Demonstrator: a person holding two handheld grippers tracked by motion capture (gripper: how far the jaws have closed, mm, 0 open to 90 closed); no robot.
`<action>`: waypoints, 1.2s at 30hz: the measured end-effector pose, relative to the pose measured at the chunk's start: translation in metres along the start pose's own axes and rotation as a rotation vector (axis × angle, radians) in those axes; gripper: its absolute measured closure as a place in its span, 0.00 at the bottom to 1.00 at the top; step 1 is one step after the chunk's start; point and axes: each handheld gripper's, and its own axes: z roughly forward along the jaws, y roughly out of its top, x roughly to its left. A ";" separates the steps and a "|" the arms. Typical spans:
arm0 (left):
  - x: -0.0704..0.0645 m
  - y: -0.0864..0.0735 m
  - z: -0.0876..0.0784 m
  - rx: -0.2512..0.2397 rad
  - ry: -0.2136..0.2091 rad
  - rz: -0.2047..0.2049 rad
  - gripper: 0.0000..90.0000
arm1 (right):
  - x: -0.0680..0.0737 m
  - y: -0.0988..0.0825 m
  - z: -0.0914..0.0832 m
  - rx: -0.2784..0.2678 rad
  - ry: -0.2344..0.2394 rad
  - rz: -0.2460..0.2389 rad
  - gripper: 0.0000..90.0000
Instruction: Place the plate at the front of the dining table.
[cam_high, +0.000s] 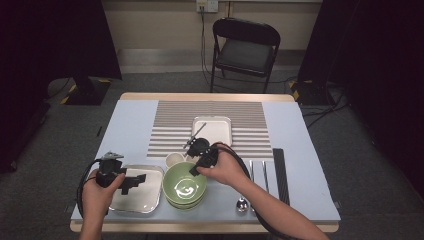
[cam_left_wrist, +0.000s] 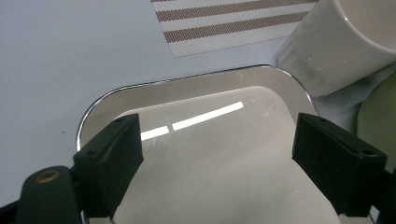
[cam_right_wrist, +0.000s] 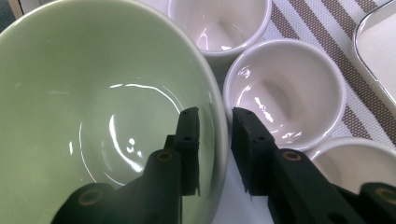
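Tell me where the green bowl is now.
The green bowl sits at the table's near edge in the high view, right of the metal tray, its rim between the right gripper's jaws.

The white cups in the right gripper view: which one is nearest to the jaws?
The middle cup, its rim just beyond the right jaw tip and beside the green bowl. One cup stands farther away at the top; another is partly hidden at the lower right.

No text, label, brand, number or sign is showing legibly anywhere. The bowl, cups, trays and striped mat are all lying unmarked, with nothing printed readable on them.
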 end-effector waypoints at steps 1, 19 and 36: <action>0.000 0.000 0.000 0.000 0.000 0.000 0.17 | 0.000 0.000 0.000 0.001 -0.002 0.000 0.83; -0.001 0.000 0.001 0.002 -0.001 0.002 0.18 | 0.004 0.002 -0.002 0.022 -0.031 -0.016 0.92; -0.001 0.000 0.003 0.011 -0.006 0.002 0.18 | 0.006 0.007 -0.012 0.026 -0.030 -0.015 0.93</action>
